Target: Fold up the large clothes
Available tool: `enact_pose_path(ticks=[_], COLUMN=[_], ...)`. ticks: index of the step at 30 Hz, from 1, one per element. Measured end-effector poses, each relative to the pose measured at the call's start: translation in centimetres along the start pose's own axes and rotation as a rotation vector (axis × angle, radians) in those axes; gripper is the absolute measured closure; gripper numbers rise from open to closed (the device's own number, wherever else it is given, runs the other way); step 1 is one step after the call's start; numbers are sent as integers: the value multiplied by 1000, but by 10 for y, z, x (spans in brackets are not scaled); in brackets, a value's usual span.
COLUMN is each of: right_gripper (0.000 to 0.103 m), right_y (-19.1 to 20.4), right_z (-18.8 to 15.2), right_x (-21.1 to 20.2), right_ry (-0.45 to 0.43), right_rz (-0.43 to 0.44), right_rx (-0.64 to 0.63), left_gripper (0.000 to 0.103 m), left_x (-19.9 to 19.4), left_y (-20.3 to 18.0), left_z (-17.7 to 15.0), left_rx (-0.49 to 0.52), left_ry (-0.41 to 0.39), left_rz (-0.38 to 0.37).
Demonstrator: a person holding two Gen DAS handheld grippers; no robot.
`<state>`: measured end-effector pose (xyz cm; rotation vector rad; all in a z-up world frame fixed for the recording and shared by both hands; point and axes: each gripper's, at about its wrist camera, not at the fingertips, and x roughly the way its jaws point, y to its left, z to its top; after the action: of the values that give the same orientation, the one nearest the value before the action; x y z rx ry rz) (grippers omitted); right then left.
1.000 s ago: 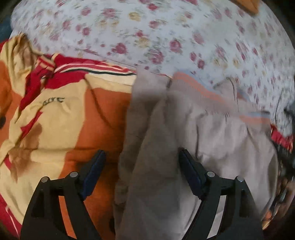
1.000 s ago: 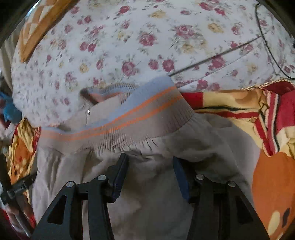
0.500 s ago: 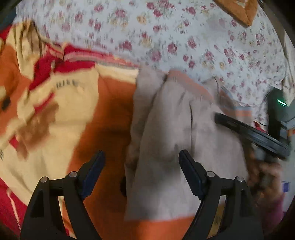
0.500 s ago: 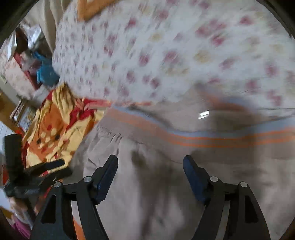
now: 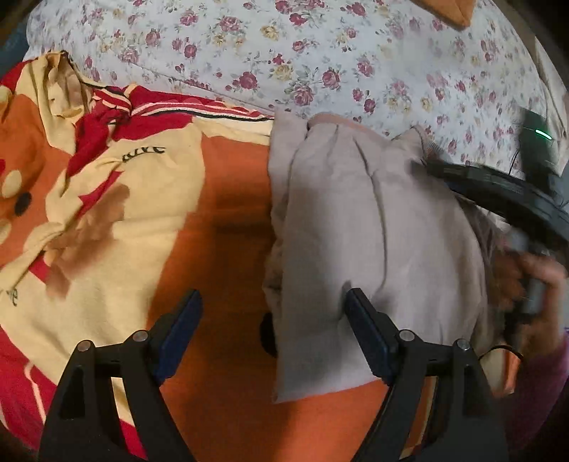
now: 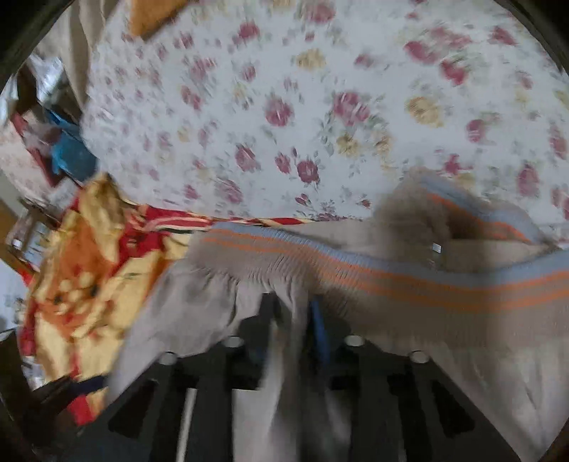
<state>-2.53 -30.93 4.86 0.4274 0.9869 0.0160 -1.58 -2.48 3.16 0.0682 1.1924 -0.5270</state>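
Left tongs (image 5: 272, 320): black frame, blue pads (image 5: 366, 328), jaws wide apart and holding nothing; hovered over the lower left edge of the garment (image 5: 370, 241), left finger above the blanket (image 5: 227, 213), right finger above the cloth. Right tongs (image 6: 293, 314): black frame, blue pads, jaws drawn close together and clamped on a pinch of the garment just below its ribbed band (image 6: 409, 280); view blurred, so the exact hold on the fold could not be told. Garment: one, large, beige-grey, lying in a folded heap with lengthwise creases, resting mostly on the blanket, its upper end reaching onto the sheet (image 5: 320, 53). Ribbed band: beige with a pale blue stripe and two orange stripes, running across the right wrist view; a second stretch of the same band (image 6: 487, 216) humped behind it near the sheet. Blanket: orange, yellow and red, printed with dark lettering and dark dots, crumpled at the far left. Sheet: white with red and yellow flowers, lying beyond the blanket and garment. Orange cushion corner (image 5: 451, 12): at the top edge of the left wrist view. In the same view the right tongs' dark body (image 5: 505, 192) lay over the garment's right side, with the person's right hand (image 5: 533, 280) below it, blurred.
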Motion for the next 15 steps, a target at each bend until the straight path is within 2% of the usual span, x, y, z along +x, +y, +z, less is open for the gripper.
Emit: enact_pose_path(ticks=[2,4,6,8,9,11,13,14,15], right_gripper=[40,34,21,20,20,22,77,98,99], right_y=[-16,-35,-62,-93,-112,-139,-151,-151,-148], right_z=[-15,-30,-46,-57,-63,-72,-82,-85,-87], right_x=[-43,-85,-118,-135,-136,-130,-117,-118,-123], right_ry=[-42,-91,-131,-137,-112,-54,1,-19,-44], right_rz=[-54,-184,-327,-457,-498,-469,-410,-419,-423], right_rx=[6,-2,-8,19,51,99,117,117,97], left_gripper=[21,21,21,21,21,21,22,27,39], left_x=[1,1,1,4,7,15,22,22,20], left_y=[5,5,-1,-6,-7,-10,-13,-14,-15], left_z=[2,2,1,-1,-2,-5,-8,-9,-9], left_rx=[-22,-24,21,51,62,81,112,126,138], left_ry=[12,22,23,25,32,62,83,75,67], left_rz=[-34,-61,-50,-32,-29,-23,-8,1,4])
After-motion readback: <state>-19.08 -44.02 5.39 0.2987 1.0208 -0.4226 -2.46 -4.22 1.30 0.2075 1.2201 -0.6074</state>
